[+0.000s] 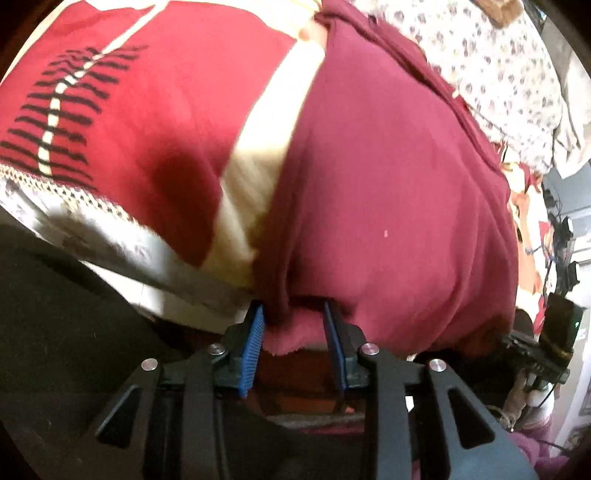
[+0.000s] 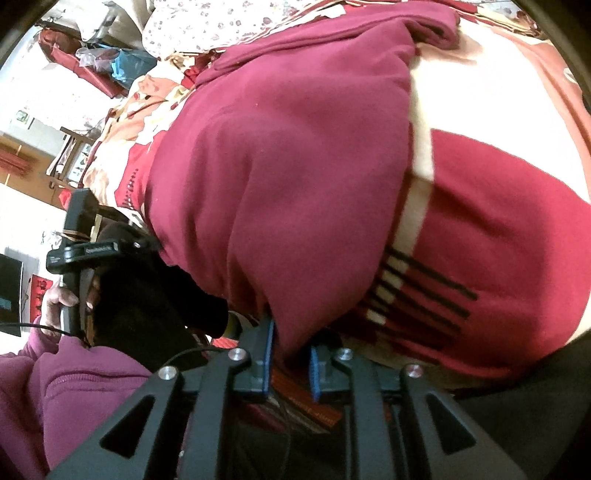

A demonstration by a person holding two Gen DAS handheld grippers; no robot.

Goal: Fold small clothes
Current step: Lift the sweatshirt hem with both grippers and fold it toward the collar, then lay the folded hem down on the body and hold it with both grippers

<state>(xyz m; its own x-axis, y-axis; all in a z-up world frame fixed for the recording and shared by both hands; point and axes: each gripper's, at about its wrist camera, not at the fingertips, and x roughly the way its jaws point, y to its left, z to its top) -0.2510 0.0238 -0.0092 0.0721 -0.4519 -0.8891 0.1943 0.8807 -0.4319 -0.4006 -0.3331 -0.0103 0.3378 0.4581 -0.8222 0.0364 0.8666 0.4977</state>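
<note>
A maroon sweatshirt [image 1: 388, 184] [image 2: 295, 166] lies spread on a red and cream blanket [image 1: 147, 110] [image 2: 498, 240]. My left gripper [image 1: 294, 308] stands at the garment's near hem. Its blue pads are apart, and the frayed hem edge hangs loosely between them. My right gripper [image 2: 291, 336] sits at the other near corner. A thick fold of the sweatshirt lies between its pads, with a dark gap beside one pad. In each wrist view the other gripper's body shows at the side, held in a hand [image 2: 59, 302].
The blanket has a black-striped cream pattern [image 1: 59, 122]. A floral pillow or sheet [image 1: 498, 74] [image 2: 221, 22] lies beyond the sweatshirt. A purple sleeve [image 2: 55, 387] and a dark cloth [image 2: 147, 295] sit at the bed's near edge. Room clutter shows past the bed [image 2: 92, 62].
</note>
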